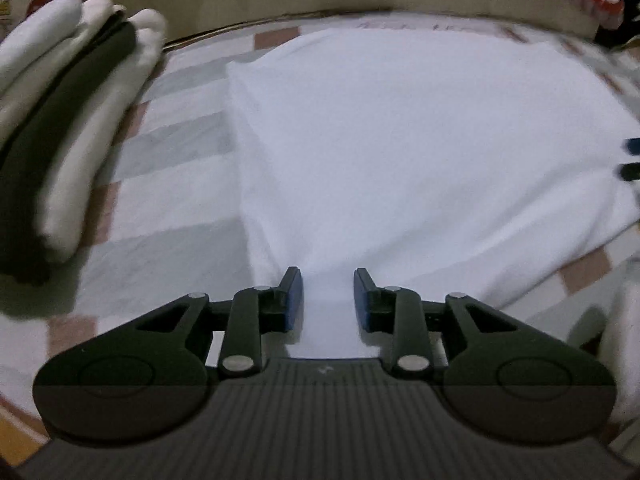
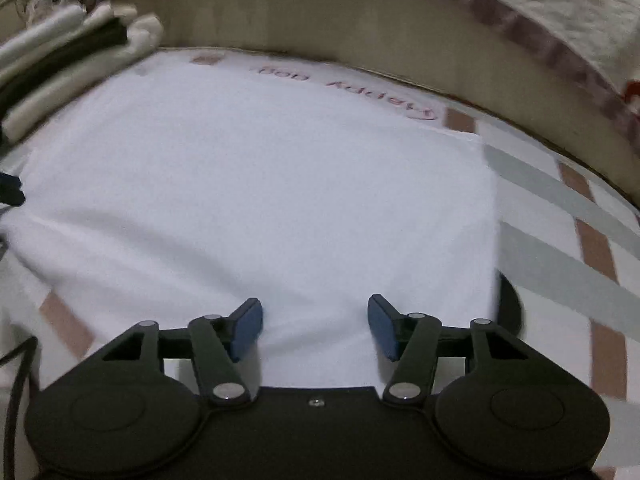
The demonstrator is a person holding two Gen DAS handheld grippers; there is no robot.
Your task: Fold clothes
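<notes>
A white garment (image 1: 400, 152) lies folded into a rough rectangle on the checked bedsheet (image 1: 168, 208); it also fills the right wrist view (image 2: 260, 192). My left gripper (image 1: 328, 280) is open, its blue pads either side of the garment's near edge at the left corner. My right gripper (image 2: 315, 316) is open over the garment's near edge by the right corner. The right gripper's tips show at the right edge of the left wrist view (image 1: 632, 160). The left gripper's tip shows at the left edge of the right wrist view (image 2: 10, 192).
A stack of folded white and black clothes (image 1: 60, 128) lies to the left on the bed, also seen in the right wrist view (image 2: 68, 60). A beige bed edge (image 2: 360, 28) and a patterned quilt (image 2: 560, 20) lie beyond. A black cable (image 2: 20, 376) hangs at lower left.
</notes>
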